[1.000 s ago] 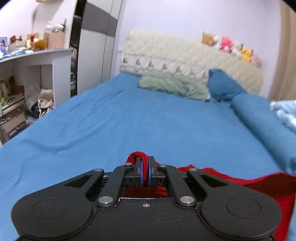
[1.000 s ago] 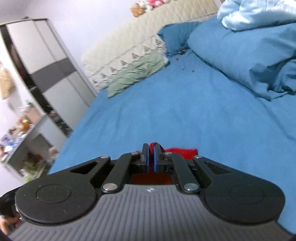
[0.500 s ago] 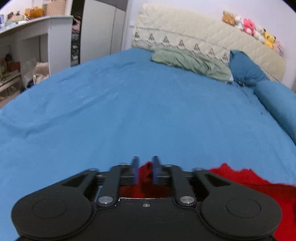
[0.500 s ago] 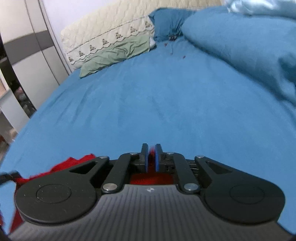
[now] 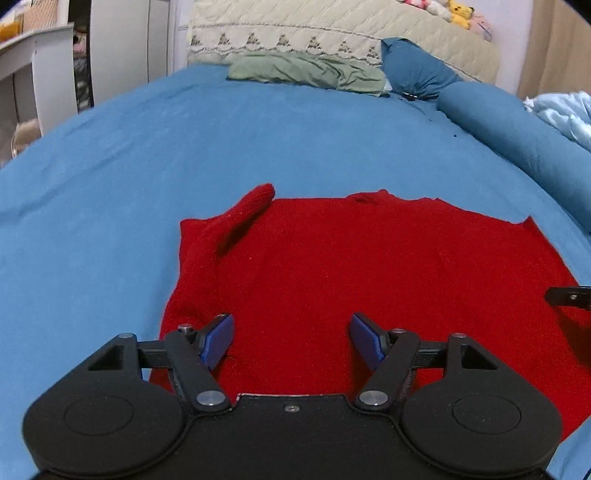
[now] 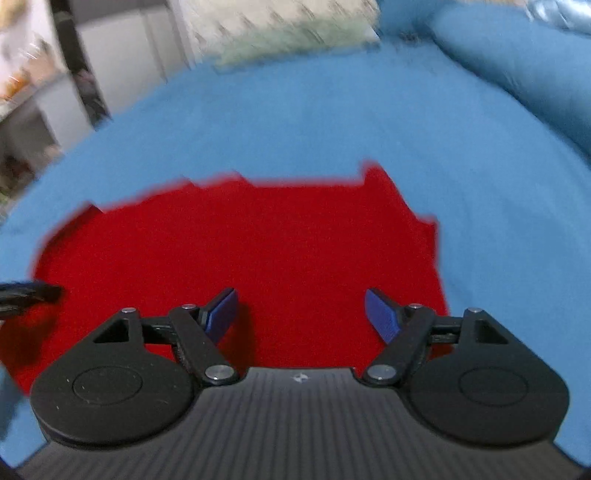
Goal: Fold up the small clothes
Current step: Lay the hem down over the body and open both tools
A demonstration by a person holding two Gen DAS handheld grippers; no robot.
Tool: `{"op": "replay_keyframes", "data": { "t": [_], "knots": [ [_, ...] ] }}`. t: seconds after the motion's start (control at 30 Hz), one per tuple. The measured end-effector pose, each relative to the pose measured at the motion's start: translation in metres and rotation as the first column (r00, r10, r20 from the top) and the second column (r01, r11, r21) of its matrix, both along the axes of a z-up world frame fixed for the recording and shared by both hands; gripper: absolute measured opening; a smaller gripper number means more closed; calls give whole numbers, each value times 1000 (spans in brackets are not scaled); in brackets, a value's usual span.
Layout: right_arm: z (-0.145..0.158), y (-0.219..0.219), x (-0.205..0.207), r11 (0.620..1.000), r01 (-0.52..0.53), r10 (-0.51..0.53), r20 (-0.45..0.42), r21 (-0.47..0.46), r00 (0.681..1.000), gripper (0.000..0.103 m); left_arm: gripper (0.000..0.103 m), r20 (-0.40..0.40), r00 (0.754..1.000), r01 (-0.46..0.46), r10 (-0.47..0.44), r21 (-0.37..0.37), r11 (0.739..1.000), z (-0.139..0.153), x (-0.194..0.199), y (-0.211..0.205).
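A small red knit garment (image 5: 351,266) lies spread flat on the blue bed sheet (image 5: 184,147), with one sleeve (image 5: 243,218) folded over its left side. It also shows in the right wrist view (image 6: 240,243), blurred. My left gripper (image 5: 291,341) is open and empty, just above the garment's near edge. My right gripper (image 6: 301,314) is open and empty over the garment's near right part. The tip of the right gripper (image 5: 569,295) shows at the right edge of the left wrist view.
A green pillow (image 5: 306,70) and a blue pillow (image 5: 413,70) lie at the quilted headboard (image 5: 332,26). A rolled blue duvet (image 5: 517,125) runs along the right. A white desk (image 5: 33,70) and a wardrobe (image 5: 122,44) stand left of the bed.
Both grippers were shut on the red garment and have opened wide and let it go. The garment now lies flat on the bed, and both grippers have pulled back from it.
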State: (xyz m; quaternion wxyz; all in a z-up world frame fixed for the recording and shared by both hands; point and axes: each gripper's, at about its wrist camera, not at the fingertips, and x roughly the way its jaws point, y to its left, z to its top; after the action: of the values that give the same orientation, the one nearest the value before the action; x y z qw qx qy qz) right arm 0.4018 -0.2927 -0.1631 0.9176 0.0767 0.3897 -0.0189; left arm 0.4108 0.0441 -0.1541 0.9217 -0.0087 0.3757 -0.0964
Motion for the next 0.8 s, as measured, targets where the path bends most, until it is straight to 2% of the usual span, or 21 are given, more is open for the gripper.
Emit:
{"op": "replay_keyframes", "data": {
  "t": [0.1, 0.17, 0.23, 0.3, 0.33, 0.37, 0.43, 0.53, 0.7, 0.8],
  "knots": [
    [-4, -15, 2, 997, 74, -75, -18, -26, 997, 91, 76, -37, 999, 7, -6, 30, 1000, 5, 4, -6],
    [-3, -29, 2, 990, 140, -140, -32, -13, 990, 92, 76, -57, 998, -9, 10, 15, 1000, 9, 12, -2],
    [6, -39, -3, 980, 196, -197, -32, -25, 980, 92, 76, -40, 999, -33, 33, -13, 999, 18, 11, 6],
    [17, -39, -15, 987, 161, -160, 23, -20, 987, 92, 85, 37, 999, -15, 16, -19, 1000, 32, 10, 8],
    [23, -36, -23, 989, 142, -141, 50, -35, 989, 92, 95, 66, 998, 12, -10, -24, 1000, 35, 10, 8],
    [27, -33, -28, 991, 124, -120, 71, -50, 990, 93, 98, 88, 995, 47, -44, -36, 998, 38, 12, 7],
    [32, -22, -30, 994, 86, -80, 98, -62, 992, 93, 98, 83, 992, 101, -95, -71, 992, 36, 26, 6],
    [33, -13, -35, 999, 35, -31, 114, -37, 993, 93, 98, 48, 992, 121, -117, -97, 988, 23, 59, 10],
    [20, -4, -35, 1000, 4, -2, 106, -21, 994, 93, 98, -37, 995, 84, -89, -124, 989, -3, 102, 30],
    [11, -6, -34, 1000, 16, -17, 84, 5, 996, 93, 98, -30, 996, 80, -85, -153, 985, -3, 104, 40]
  ]
}}
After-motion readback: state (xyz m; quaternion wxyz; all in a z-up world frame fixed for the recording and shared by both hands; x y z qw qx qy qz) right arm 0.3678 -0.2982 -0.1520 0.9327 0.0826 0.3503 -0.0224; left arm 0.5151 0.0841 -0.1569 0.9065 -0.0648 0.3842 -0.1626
